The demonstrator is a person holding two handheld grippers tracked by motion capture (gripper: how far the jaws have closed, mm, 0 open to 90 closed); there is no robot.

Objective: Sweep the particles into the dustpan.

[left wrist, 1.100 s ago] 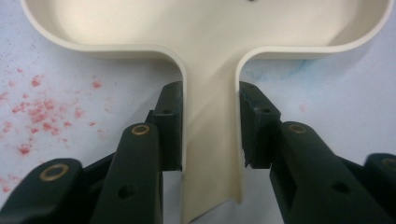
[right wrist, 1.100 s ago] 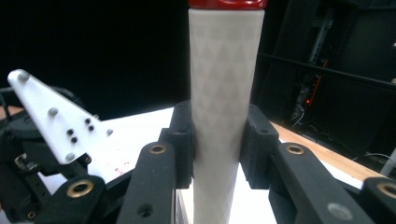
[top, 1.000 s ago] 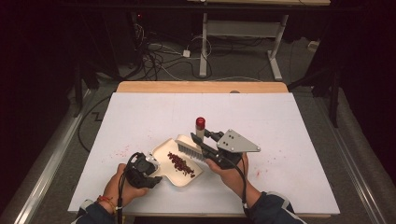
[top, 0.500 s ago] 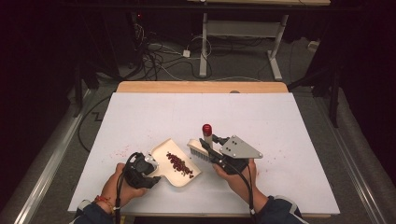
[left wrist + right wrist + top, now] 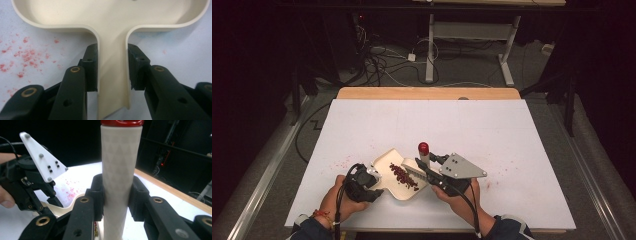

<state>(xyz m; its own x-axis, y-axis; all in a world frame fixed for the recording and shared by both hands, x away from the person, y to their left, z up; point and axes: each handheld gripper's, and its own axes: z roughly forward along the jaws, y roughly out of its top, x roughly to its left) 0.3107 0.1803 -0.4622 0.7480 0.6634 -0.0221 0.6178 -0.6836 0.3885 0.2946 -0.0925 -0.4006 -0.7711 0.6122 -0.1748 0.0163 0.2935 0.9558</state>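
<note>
1. Table [image 5: 512,140]: white top, wood strip along the far edge. Bears all listed items near its front edge.

2. Dustpan [image 5: 388,162]: cream, shallow, lying flat on the table, its open mouth towards the brush. Handle [image 5: 113,72] points back to the person's left hand. Placement judged to serve as the receiver for sweepings.

3. Crumbs [image 5: 403,176]: dark red, gathered in a streak inside the dustpan. Red specks [image 5: 23,53] lie loose on the table beside the pan's handle, so some sweeping appears left to do.

4. Left gripper [image 5: 368,181]: clenched on the dustpan handle, one jaw pressed to each side wall in the left gripper view. Purpose, by judgement: to pin the pan so the brush cannot push it away.

5. Brush [image 5: 416,169]: pale cylindrical grip [image 5: 120,175] with red end cap [image 5: 423,148], bristle head low at the pan's mouth, touching or just above the crumbs; which, cannot be told. Grip tilts up and away from the pan.

6. Right gripper [image 5: 431,169]: grasping the brush grip, jaws closed on both sides of it in the right gripper view. Held mid-grip, likely for control of the bristle angle.

7. Hands [image 5: 343,197]: one on each gripper, forearms entering from the table's front edge.

8. Floor cables [image 5: 377,60]: beyond the table, well apart from the work.
</note>
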